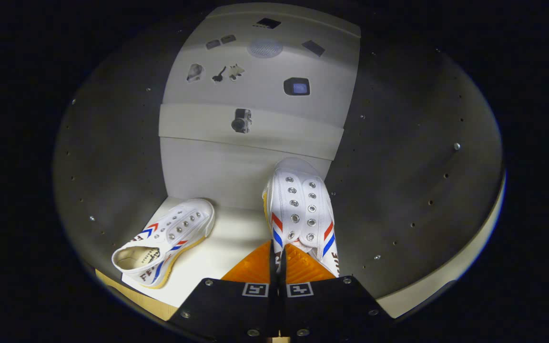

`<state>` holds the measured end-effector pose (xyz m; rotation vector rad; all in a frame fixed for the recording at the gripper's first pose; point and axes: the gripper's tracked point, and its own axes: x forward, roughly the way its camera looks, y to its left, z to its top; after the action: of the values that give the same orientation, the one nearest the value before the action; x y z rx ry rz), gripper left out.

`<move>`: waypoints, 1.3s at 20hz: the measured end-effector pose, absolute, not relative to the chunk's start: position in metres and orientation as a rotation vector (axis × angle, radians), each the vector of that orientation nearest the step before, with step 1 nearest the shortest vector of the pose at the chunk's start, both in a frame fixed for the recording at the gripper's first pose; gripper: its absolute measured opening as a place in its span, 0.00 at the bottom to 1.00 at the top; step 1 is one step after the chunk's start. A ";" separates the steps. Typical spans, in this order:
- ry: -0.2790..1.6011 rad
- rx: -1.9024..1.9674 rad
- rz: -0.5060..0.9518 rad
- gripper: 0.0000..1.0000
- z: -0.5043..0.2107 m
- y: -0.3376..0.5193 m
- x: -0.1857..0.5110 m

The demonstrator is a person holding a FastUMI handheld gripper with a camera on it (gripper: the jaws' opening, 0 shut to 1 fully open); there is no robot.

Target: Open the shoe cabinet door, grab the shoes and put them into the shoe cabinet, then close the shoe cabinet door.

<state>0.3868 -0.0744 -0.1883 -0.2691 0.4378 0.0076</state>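
- The shoe cabinet point(112, 157) surrounds the scene: dark side walls dotted with small holes and pegs, a pale back panel point(255, 71) and a white shelf floor point(227, 252) that carries the shoes.
- The back panel bears small dark and pale cut-out shapes and one round perforated patch; a lighter band crosses it lower down.
- The gripper point(277, 259) points straight into the cabinet, level with the shelf floor, its body at the shelf's front edge.
- Its fingers are drawn together with almost no gap, pinching the heel end of the right-hand shoe point(300, 209) between them.
- That shoe is a white sneaker with metal eyelets and red and blue stripes; its toe points at the back panel, close to the shelf's right rear corner. Whether its sole rests on the shelf cannot be told.
- A second matching sneaker point(167, 240) lies on the shelf near the left front corner, toe angled toward the rear, well apart from the fingers.
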 end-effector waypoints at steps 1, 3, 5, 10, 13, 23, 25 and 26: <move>0.442 -0.276 0.000 0.00 -0.194 -0.076 0.394; 0.470 -0.293 0.004 0.00 -0.208 -0.076 0.403; 0.503 -0.275 0.014 0.00 -0.220 -0.072 0.407; 0.496 -0.312 0.016 0.18 -0.231 -0.067 0.413; 0.420 -0.349 -0.018 0.34 -0.208 -0.066 0.408; 0.250 -0.148 0.073 0.94 -0.123 -0.047 0.295; 0.218 -0.129 0.080 0.95 -0.105 -0.049 0.260; 0.203 -0.121 0.083 0.95 -0.098 -0.050 0.244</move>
<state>0.2442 -0.0505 -0.0976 -0.1205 0.2028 0.0826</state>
